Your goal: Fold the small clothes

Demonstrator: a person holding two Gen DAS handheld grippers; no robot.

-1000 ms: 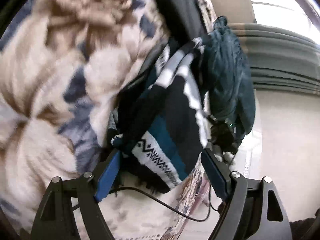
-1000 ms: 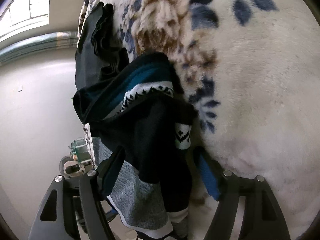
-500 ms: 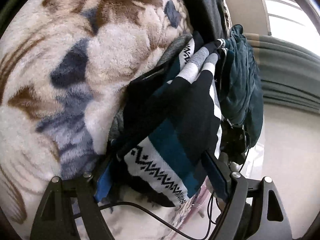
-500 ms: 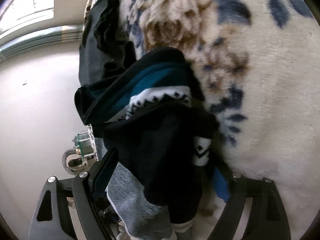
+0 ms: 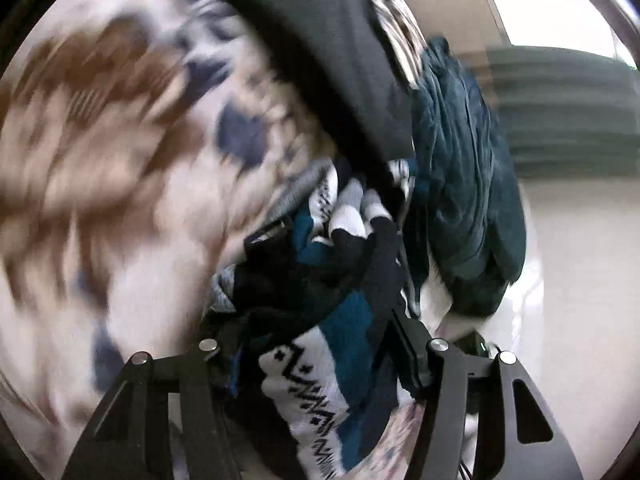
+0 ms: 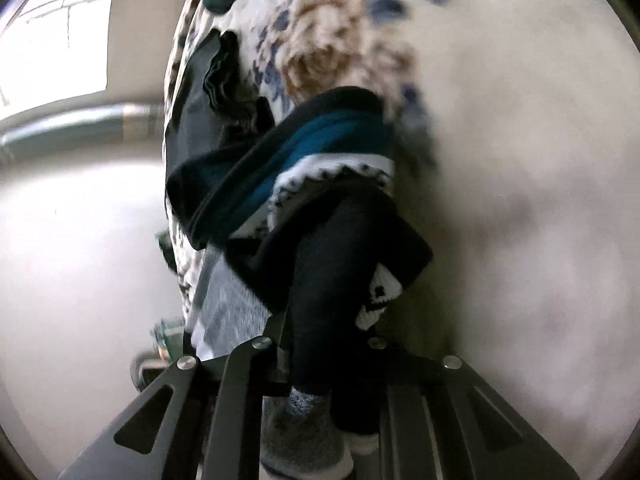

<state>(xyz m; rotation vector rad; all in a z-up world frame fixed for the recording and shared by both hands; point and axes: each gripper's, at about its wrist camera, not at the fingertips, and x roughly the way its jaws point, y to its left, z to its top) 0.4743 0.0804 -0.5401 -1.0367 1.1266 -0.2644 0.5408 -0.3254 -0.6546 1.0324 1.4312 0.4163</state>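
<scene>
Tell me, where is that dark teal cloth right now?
In the left wrist view, the teal cloth hangs at the right, over the edge of the flowered blanket, beside the black garment and just behind the patterned sweater.

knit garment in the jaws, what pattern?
Black and teal knit garment with a white band of black zigzag and diamond motifs; left wrist view.

The left tongs [image 5: 316,344] are closed on a bunched knit garment [image 5: 320,320] banded in black, teal and white with a zigzag pattern, its folds filling the gap between the fingers. It lies near the edge of a blurred floral blanket [image 5: 120,160], just beside a black cloth [image 5: 340,60] and a dark teal garment [image 5: 468,184] hanging over that edge
</scene>
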